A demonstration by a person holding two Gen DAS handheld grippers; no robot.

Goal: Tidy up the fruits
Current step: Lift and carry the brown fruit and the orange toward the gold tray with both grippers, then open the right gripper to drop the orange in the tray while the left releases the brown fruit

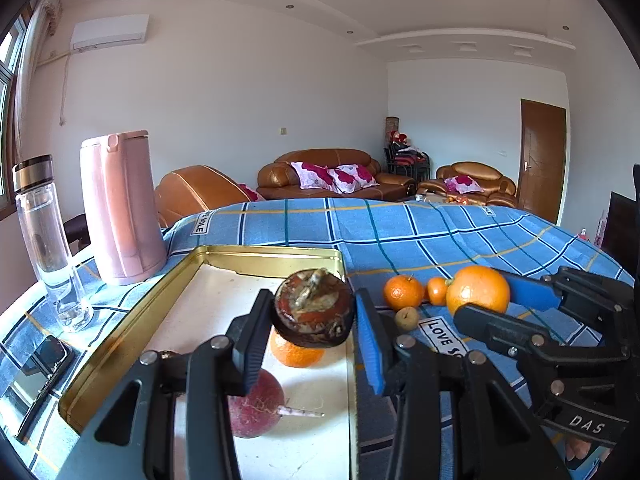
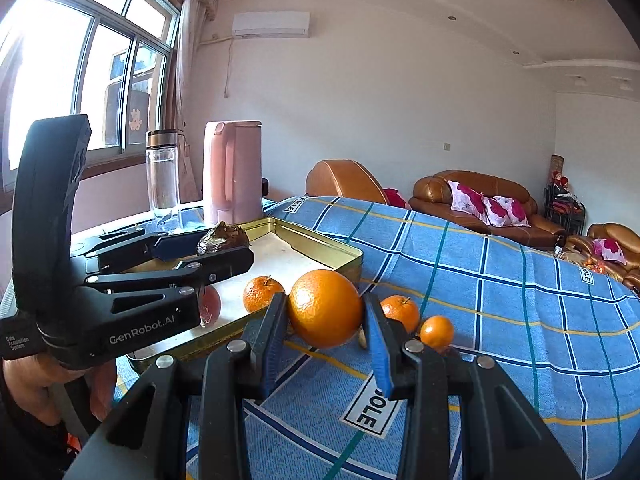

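Between the right gripper's (image 2: pixel 326 316) closed pads, the orange (image 2: pixel 325 308) looks firm, smooth; hold mid-girth. Left gripper (image 1: pixel 314 312) clamps a brown fruit (image 1: pixel 314 308).

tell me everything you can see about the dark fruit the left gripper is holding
The dark fruit is round and somewhat flattened, with a dull brown-red skin, worn blotchy patches and a dried, pale stem crown on top. It looks hard-shelled, like a mangosteen. The left gripper pinches it at its sides between the fingers, lifted clear above the gold tray, over an orange lying there. Nothing else touches it.
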